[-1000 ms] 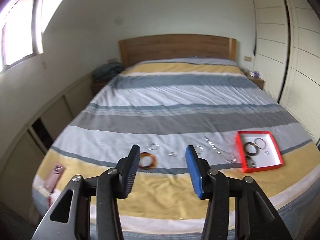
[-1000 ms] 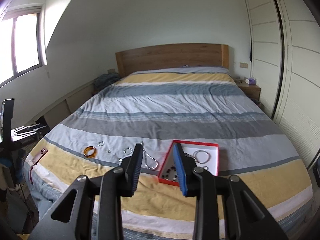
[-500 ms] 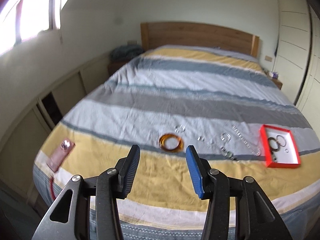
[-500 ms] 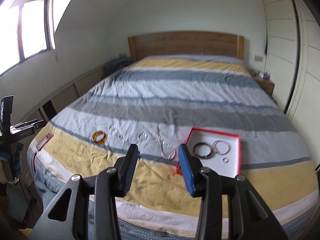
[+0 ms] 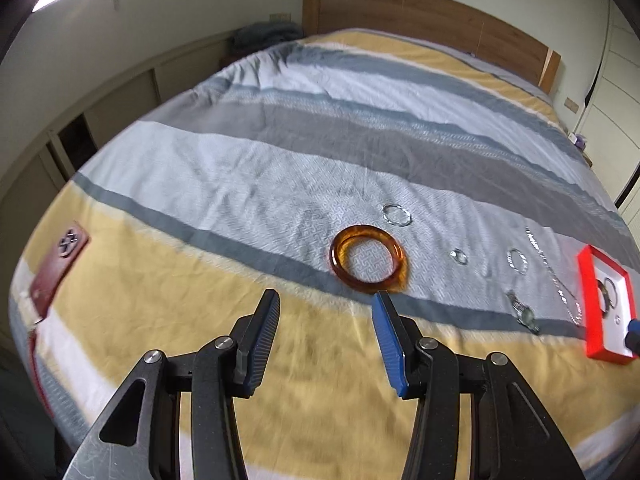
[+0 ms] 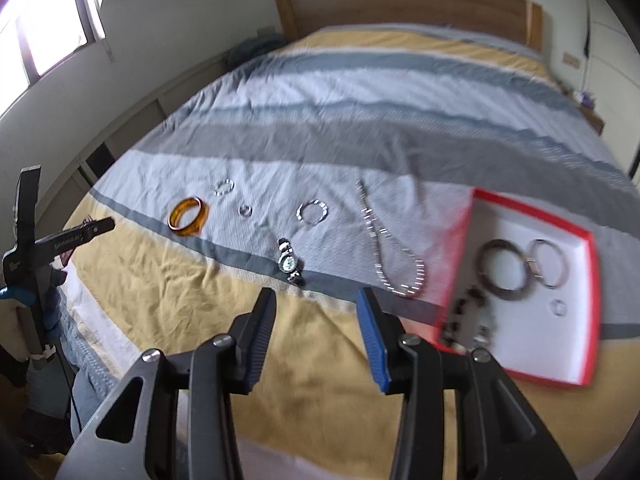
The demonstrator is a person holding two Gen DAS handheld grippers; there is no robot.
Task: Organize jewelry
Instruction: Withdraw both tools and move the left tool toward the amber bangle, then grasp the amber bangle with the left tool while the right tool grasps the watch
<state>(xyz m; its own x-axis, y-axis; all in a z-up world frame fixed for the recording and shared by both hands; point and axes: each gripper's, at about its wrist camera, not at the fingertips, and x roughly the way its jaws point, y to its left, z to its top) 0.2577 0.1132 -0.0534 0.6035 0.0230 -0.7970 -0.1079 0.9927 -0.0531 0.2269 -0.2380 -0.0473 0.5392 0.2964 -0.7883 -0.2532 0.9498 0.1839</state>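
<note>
An amber bangle lies on the striped bedspread, just ahead of my open, empty left gripper; it also shows in the right wrist view. My right gripper is open and empty above the bedspread, just short of a wristwatch and a silver chain necklace. A red box with a white inside lies to its right and holds two bangles, a small ring and a beaded bracelet. Small silver rings and bracelets lie between the bangle and the chain.
A pink tag-like item lies on the yellow stripe at the bed's left edge. The wooden headboard stands at the far end. Cupboards run along the left wall, wardrobe doors along the right. The left gripper's body shows at left.
Both grippers have moved forward and down toward the bed; the jewelry looks much larger now. The left has come up to the amber bangle, the right to the watch and chain. Both jaws stay open.
</note>
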